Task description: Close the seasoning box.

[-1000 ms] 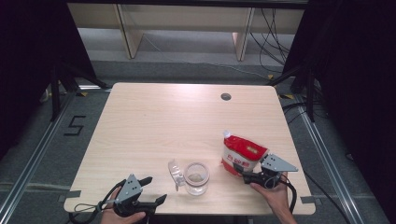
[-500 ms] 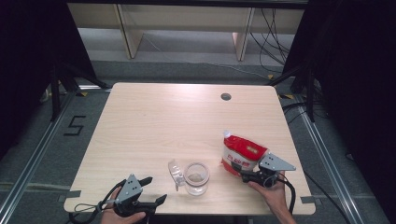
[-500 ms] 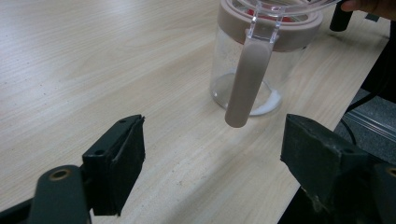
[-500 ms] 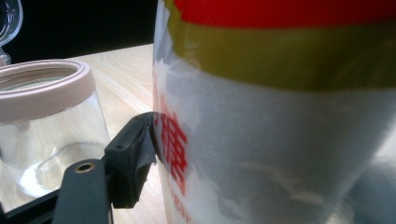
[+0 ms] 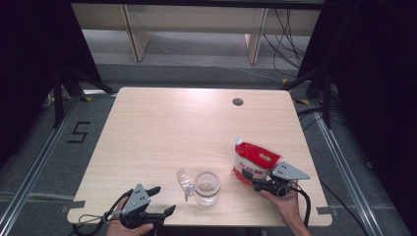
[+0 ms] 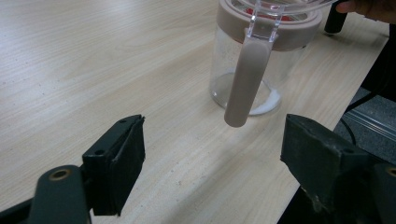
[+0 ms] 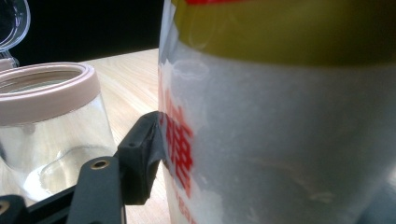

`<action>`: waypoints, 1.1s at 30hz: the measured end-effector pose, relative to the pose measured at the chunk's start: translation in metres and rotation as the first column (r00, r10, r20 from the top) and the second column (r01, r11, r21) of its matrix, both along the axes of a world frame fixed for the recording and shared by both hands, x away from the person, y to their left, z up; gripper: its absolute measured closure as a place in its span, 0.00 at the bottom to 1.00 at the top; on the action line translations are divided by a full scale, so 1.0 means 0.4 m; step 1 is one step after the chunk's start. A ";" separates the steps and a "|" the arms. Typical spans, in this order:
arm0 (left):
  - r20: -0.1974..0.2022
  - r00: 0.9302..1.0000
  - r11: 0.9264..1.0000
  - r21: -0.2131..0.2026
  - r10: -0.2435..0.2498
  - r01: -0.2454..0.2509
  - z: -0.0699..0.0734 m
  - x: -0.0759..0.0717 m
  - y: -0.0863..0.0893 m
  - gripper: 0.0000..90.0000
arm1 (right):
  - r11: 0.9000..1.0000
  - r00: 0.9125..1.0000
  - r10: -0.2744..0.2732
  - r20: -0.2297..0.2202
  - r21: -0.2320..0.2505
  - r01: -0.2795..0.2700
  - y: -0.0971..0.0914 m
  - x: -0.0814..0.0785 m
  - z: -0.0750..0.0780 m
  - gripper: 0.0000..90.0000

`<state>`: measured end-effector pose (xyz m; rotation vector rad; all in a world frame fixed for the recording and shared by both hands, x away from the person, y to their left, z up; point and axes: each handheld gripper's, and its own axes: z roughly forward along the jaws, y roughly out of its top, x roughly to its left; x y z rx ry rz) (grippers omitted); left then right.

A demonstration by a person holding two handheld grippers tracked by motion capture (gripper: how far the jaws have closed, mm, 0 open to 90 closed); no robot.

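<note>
Nearest, left of the jar (image 5: pixel 206 187) and toward the table (image 5: pixel 162 123) front edge: left gripper (image 5: pixel 164 199) with jaws spread wide and nothing between them, so no steadying of the jar if bumped. Jar itself open, hinged lid (image 5: pixel 184 181) tipped back on its left side, a little white powder in the bottom; risk of the lid flopping forward into the mouth, or of the light jar sliding or tipping under a nudge. Just right of the jar: right gripper (image 5: pixel 250 179), jaws just been closing with the red-and-white pouch (image 5: pixel 256 160) between them, one pad already against its lower edge, the other too blurred for judging how firm the hold is. Soft, full pouch gripped low: likely to buckle, sag or slip out on lifting, and to swing into the jar so close beside it. Farther off, at the pouch's top corner pointing away from the jar: spout state impossible to tell; if open, spilling onto the table short of the narrow mouth
</note>
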<state>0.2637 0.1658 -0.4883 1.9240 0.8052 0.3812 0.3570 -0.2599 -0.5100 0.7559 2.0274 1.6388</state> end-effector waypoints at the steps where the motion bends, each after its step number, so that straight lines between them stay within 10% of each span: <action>1: 0.003 1.000 1.000 -0.010 0.001 -0.001 -0.001 0.000 -0.001 0.24 | 1.000 1.000 -0.003 0.001 0.002 0.003 0.000 0.000 -0.001 0.41; 33: 0.004 1.000 1.000 -0.003 -0.008 0.008 -0.002 -0.001 -0.002 0.24 | 1.000 1.000 -0.003 -0.019 -0.009 0.003 0.005 -0.004 -0.001 0.49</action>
